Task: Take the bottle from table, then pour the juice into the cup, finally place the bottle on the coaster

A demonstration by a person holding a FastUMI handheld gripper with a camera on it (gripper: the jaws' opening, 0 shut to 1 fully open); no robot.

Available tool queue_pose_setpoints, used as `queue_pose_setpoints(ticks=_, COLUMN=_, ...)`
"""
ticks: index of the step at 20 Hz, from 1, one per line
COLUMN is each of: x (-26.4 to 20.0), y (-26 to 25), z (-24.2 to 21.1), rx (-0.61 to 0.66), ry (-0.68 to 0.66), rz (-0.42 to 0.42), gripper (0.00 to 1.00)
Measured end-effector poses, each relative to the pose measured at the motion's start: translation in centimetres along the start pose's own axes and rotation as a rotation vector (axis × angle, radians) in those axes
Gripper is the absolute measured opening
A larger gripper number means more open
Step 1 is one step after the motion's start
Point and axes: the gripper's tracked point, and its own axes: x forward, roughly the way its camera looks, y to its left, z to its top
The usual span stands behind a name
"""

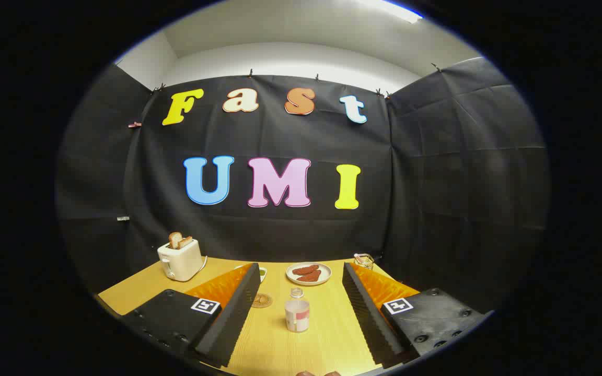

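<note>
A small clear bottle (297,315) with pale pink juice in its lower half stands upright on the wooden table (280,347), between my two fingers and a little ahead of them. My gripper (299,284) is open wide, with nothing touching its fingers. A round brown coaster (261,300) lies flat just beside the left finger (235,313), left of the bottle. A glass cup (363,260) stands at the far right of the table, beyond the right finger (366,310).
A white toaster (180,259) with two toast slices stands at the far left. A plate (309,273) with reddish-brown food lies beyond the bottle. A small dish with something green (262,272) peeks out behind the left finger. Black cloth walls close in the table.
</note>
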Motion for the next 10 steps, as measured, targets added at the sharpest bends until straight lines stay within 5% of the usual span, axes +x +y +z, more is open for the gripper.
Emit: queue_pose_setpoints(ticks=10, x=1.3, y=0.6, z=0.7, rx=-0.014, ry=0.021, rz=0.020, gripper=0.97)
